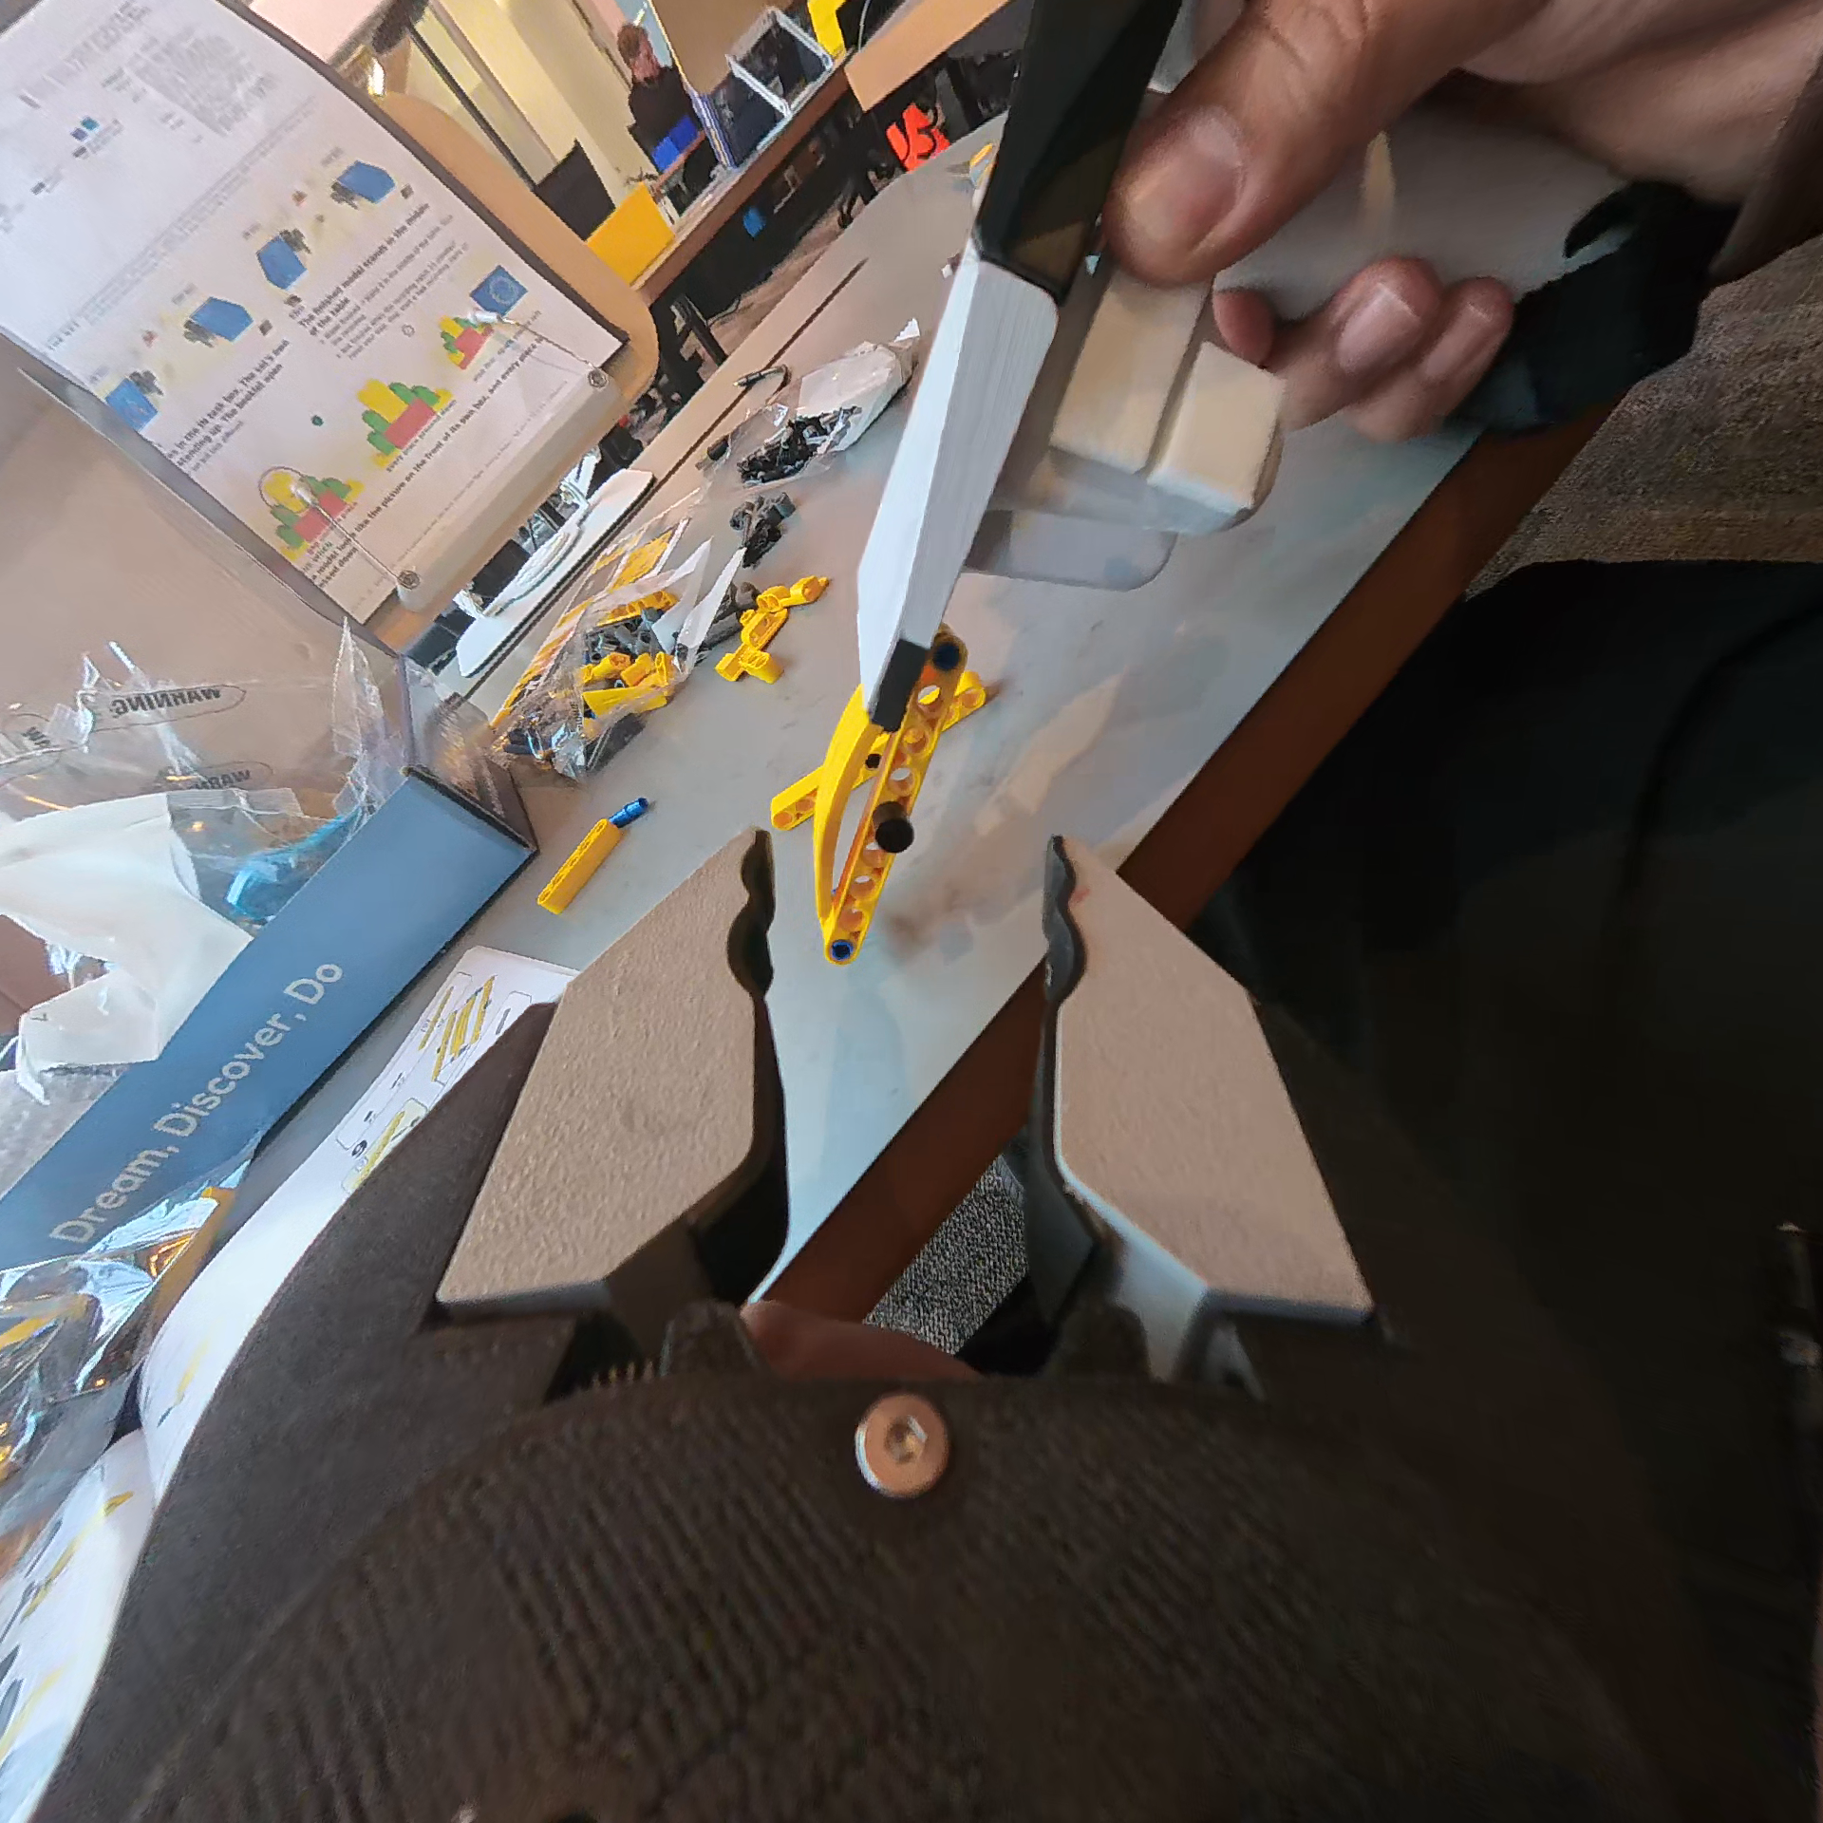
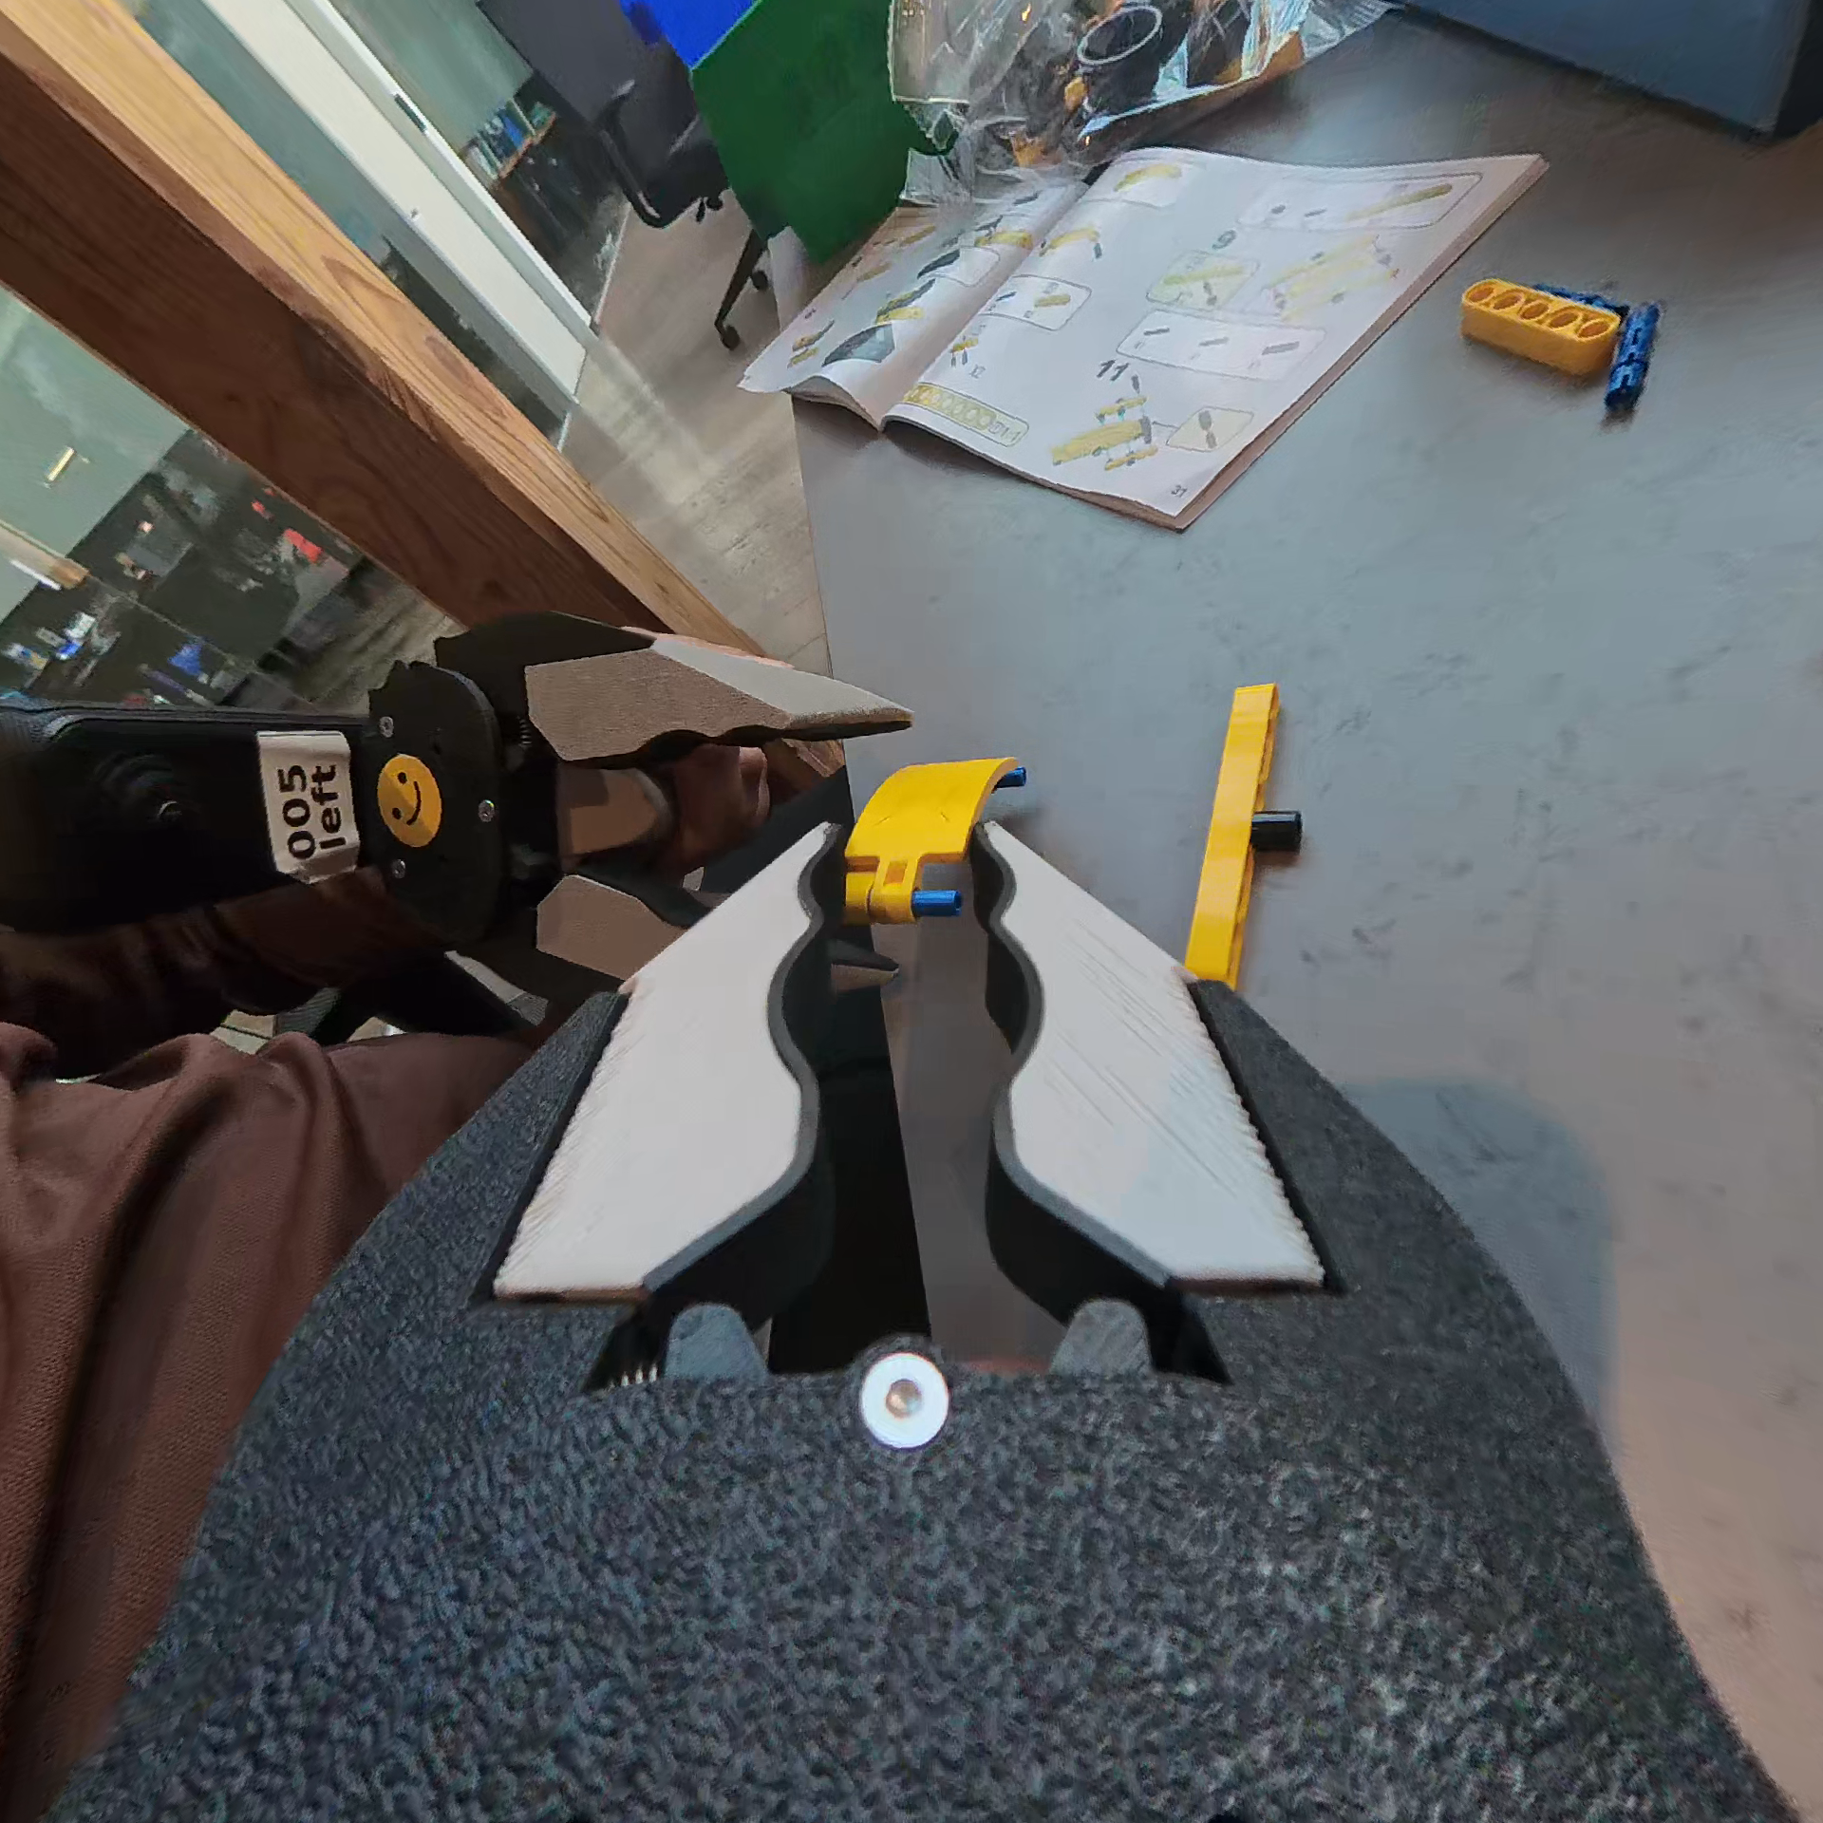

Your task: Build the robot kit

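I'm looking at a grey table (image 2: 1381, 691) that fills the right half of the right wrist view, its wooden edge running down the left side of the frame. In the left wrist view a blue box (image 1: 296, 986) sits at middle left with crumpled clear plastic bags (image 1: 178, 750) above it, and a printed sheet in a clear stand (image 1: 296, 326) fills the upper left. An open instruction booklet (image 2: 1164, 326) lies at the upper middle of the right wrist view.

My left gripper (image 1: 908, 888) is released, jaws spread wide with nothing between them, hovering over the table edge at frame centre. Just past its tips is a yellow assembly (image 1: 868, 838): a curved panel joined to a long beam with holes, a black pin sticking out of its side.

My right gripper (image 2: 903, 838) has its jaws partly apart around the yellow curved panel (image 2: 927, 799) with blue pins; I cannot tell whether the pads actually press it. A hand (image 1: 1381, 197) holds that gripper at the upper right of the left wrist view.

A long yellow beam (image 2: 1228, 838) stands just right of the right gripper's tip. Loose yellow pieces (image 1: 760, 631) lie scattered mid-frame in the left wrist view. A short yellow beam with a blue pin (image 2: 1549, 326) rests at upper right, well apart.
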{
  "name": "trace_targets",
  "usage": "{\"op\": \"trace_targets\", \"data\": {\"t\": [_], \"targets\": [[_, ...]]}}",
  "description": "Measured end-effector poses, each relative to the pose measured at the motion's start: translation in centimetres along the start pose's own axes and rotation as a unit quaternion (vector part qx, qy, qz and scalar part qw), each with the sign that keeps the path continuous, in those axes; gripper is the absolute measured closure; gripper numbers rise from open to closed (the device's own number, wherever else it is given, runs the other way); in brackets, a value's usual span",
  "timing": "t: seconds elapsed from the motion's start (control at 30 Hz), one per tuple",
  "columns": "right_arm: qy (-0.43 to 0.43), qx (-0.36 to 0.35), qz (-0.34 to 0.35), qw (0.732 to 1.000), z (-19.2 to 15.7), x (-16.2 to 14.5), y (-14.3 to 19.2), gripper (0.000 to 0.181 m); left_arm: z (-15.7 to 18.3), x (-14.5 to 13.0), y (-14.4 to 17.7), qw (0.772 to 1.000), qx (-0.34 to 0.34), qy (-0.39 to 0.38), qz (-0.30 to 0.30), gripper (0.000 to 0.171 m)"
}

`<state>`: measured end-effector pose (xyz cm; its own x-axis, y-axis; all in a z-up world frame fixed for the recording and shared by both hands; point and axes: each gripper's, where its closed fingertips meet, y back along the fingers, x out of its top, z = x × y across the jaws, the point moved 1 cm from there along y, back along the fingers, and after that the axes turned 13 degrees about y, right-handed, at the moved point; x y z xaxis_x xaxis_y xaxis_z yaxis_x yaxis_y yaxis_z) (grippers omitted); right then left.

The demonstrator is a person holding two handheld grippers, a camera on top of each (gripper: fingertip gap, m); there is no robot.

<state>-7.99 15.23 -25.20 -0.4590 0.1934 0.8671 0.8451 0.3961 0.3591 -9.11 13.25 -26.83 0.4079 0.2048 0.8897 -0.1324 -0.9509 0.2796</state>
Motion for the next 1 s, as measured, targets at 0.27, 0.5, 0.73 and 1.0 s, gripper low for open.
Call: {"op": "trace_targets", "data": {"t": [0.27,0.5,0.73,1.0], "targets": [[-0.015,0.012,0.024,1.0,0.0,0.6,0.5,0.156,-0.5,0.0,0.1,1.0,0.007,0.005,-0.002,0.12],[-0.008,0.01,0.033,0.999,-0.1,1.0,0.8,0.156,-1.4,0.3,0.2,1.0,0.021,0.004,-0.001,0.12],[-0.012,0.014,0.043,0.999,-0.1,1.3,1.2,0.156,-2.2,0.7,-0.5,0.999,0.028,-0.023,-0.004,0.119],[0.035,-0.027,-0.002,0.999,0.2,0.4,0.7,0.156,-1.5,1.0,-1.1,0.995,0.022,-0.093,-0.011,0.154]]}}
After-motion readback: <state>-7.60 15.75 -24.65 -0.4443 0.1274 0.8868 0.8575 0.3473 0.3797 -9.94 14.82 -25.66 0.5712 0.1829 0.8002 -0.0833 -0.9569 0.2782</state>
